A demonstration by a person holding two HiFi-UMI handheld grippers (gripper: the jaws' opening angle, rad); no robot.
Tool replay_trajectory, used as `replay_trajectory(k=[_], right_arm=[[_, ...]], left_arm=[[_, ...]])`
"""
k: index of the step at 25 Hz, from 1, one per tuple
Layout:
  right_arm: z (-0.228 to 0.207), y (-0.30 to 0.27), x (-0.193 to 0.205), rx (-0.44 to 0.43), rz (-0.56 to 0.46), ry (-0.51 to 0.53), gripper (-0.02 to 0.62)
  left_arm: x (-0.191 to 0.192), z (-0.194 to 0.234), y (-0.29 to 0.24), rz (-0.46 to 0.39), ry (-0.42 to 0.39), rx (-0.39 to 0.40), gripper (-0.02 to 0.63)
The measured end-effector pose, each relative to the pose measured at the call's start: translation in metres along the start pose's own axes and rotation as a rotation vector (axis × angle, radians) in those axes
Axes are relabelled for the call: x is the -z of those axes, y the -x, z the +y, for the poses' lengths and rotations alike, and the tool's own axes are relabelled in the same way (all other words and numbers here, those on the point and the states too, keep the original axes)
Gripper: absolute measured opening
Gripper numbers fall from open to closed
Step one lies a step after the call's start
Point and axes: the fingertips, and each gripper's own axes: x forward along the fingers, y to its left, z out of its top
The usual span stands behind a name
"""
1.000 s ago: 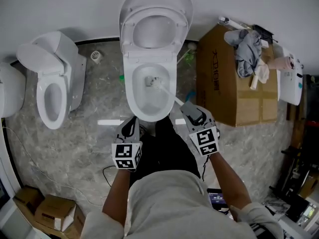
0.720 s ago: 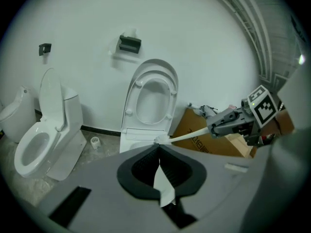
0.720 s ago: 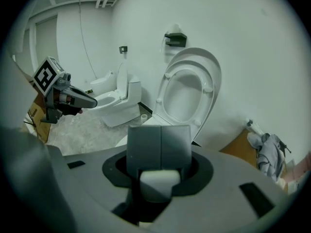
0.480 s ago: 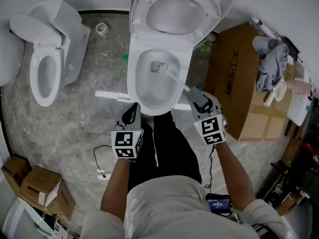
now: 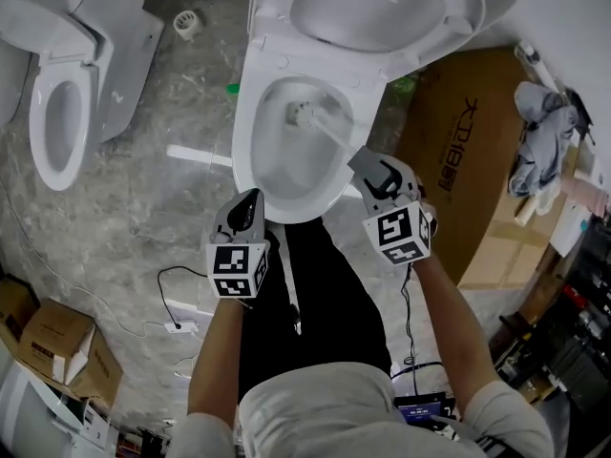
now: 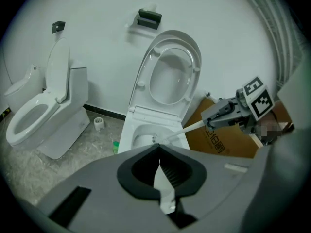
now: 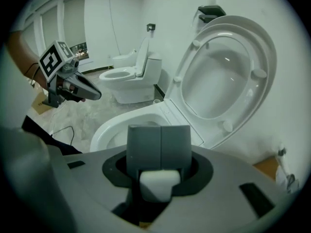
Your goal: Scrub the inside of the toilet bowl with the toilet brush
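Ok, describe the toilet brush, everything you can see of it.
The toilet brush is white and looks like plastic: a long, thin, straight handle ending in a small bristly head. The right tool is shut on the handle's near end. The brush slants down into the toilet bowl, with its head low inside near the back, seemingly against the inner surface.

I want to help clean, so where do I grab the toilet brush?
Take the toilet brush by the top end of its handle, coming from the front. The bristle head sits inside the toilet bowl, and the handle slants up to the right gripper holding it.
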Motion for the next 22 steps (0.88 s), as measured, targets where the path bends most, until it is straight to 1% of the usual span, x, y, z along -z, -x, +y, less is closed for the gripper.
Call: replay_trajectory(k=[5,10,13,16,19,22], right_arm=[[0.005,-0.049,0.009,-0.014,0.076,0.223,0.150],[0.014,-0.088,0.024,-0.032,0.149,0.384,0.150],[0.016,-0.102,0.028,-0.039,0.179,0.482,0.150],[0.018,-0.111,0.027,-0.039,0.194,0.606,0.150],[0.018,-0.117,0.029,-0.043,0.216,0.728,0.150],[0.018,-0.122,0.032,-0.054,0.225,0.817,0.150]], left_arm=[[0.023,0.010,-0.022,0.009,0.010,0.019,0.009],[0.043,0.014,-0.038,0.027,0.025,0.015,0.009],[0.052,0.016,-0.044,0.029,0.055,0.007,0.009],[0.059,0.020,-0.048,0.032,0.076,-0.007,0.009],[0.065,0.022,-0.052,0.040,0.064,-0.013,0.009],[0.069,0.024,-0.056,0.043,0.061,-0.016,0.009]])
